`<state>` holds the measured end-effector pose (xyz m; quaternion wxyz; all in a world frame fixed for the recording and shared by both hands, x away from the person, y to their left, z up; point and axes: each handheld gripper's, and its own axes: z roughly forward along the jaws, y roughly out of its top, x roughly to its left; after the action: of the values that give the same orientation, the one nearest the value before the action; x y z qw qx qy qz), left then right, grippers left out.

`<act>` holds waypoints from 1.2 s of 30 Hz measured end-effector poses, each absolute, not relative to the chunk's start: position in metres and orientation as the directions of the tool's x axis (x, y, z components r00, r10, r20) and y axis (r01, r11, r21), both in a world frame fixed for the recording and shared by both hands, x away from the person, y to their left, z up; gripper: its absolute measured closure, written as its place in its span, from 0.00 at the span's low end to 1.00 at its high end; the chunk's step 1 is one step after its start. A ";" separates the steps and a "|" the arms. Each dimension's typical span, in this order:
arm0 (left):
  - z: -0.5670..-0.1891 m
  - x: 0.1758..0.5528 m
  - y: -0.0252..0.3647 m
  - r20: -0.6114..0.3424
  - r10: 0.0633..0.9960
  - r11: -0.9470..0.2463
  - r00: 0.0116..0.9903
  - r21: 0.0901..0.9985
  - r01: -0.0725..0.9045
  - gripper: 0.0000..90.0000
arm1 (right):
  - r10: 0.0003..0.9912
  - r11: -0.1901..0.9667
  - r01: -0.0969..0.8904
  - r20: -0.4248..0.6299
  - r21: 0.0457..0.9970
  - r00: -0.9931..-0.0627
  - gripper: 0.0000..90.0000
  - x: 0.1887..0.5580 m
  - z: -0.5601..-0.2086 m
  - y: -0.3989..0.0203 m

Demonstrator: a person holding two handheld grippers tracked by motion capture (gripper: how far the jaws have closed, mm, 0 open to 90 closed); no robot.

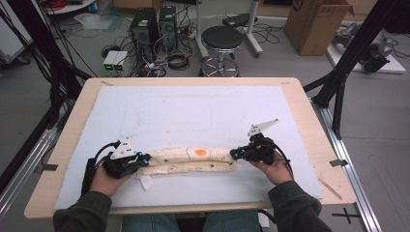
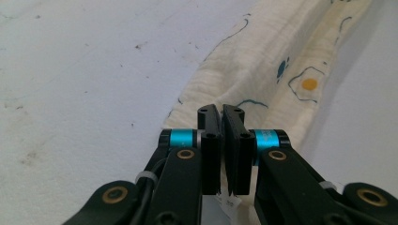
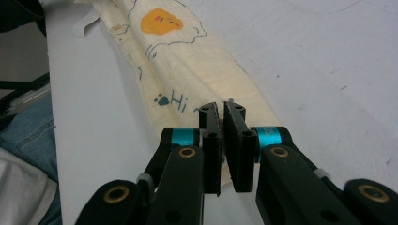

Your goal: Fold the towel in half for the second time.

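The cream printed cloth [image 1: 191,159] lay folded into a long narrow band across the near part of the surface [image 1: 193,111]. The left hand-held gripper [image 1: 143,159] was clamped on one end and the right hand-held gripper [image 1: 234,153] on the other — each with jaws closed on fabric. Gripping both ends probably kept the band taut and straight — ready for a further fold.

I'm seeing the left gripper [image 2: 221,112] pinching the cream printed cloth's [image 2: 263,65] near end, lying on the white mat [image 2: 84,70].
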<state>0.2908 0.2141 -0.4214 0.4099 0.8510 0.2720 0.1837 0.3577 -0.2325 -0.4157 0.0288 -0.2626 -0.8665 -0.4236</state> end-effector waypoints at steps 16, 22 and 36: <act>-0.430 0.271 0.215 0.114 0.565 -0.553 0.817 0.787 0.273 0.95 | 0.445 0.518 0.493 0.272 0.699 -0.853 0.94 0.345 -0.428 -0.238; -0.435 0.267 0.216 0.094 0.565 -0.551 0.820 0.782 0.290 0.94 | 0.451 0.504 0.502 0.281 0.703 -0.847 0.90 0.340 -0.435 -0.241; -0.418 0.262 0.232 0.035 0.597 -0.436 0.802 0.853 0.288 0.58 | 0.447 0.410 0.499 0.309 0.763 -0.839 0.53 0.336 -0.412 -0.250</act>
<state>0.2620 0.2319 -0.4180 0.4594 0.8305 0.2662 0.1683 0.3356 -0.2503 -0.4116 0.0282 -0.2819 -0.8393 -0.4640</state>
